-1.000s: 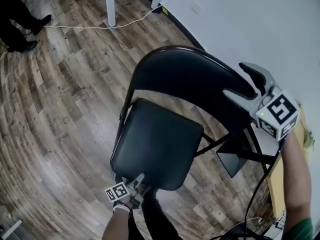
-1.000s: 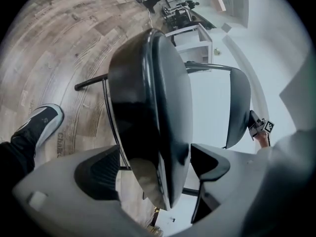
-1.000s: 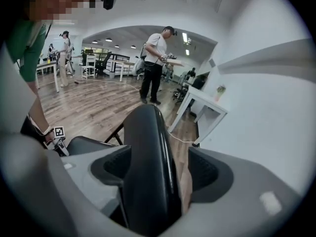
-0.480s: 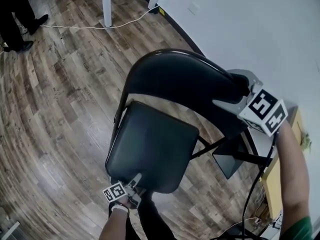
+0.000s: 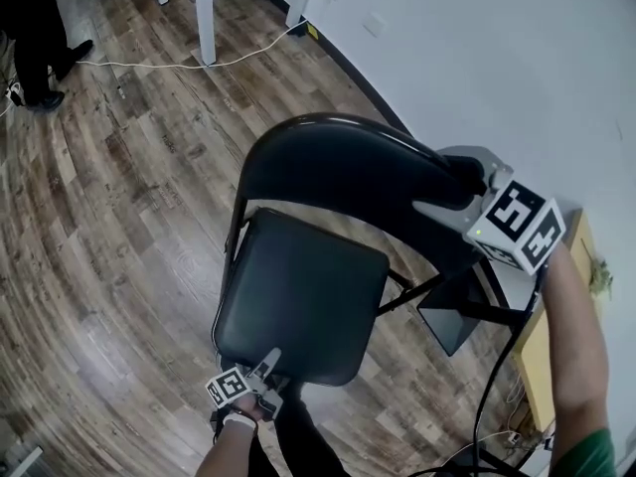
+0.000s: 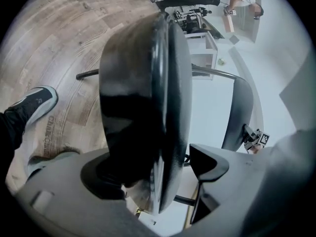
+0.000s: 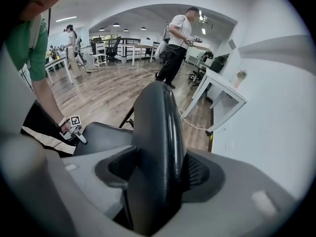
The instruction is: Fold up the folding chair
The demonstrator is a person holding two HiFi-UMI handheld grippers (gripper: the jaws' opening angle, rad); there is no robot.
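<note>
Folding chair [image 5: 303, 286] open, just beside white wall [image 5: 497, 68]. My right gripper [image 7: 158, 174], jaws just closing, clamps backrest [image 7: 155, 132] top. Left gripper [image 6: 158, 167] pinches seat [image 6: 138, 83] edge farthest from wall. Raise seat steadily toward backrest; brace backrest, no twisting.

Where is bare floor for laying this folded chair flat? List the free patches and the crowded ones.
Free: the wood-plank floor left of the black folding chair, up to the white cable. Crowded: right side, where a dark flat panel, black cord and tan wooden box lie near the white wall.
</note>
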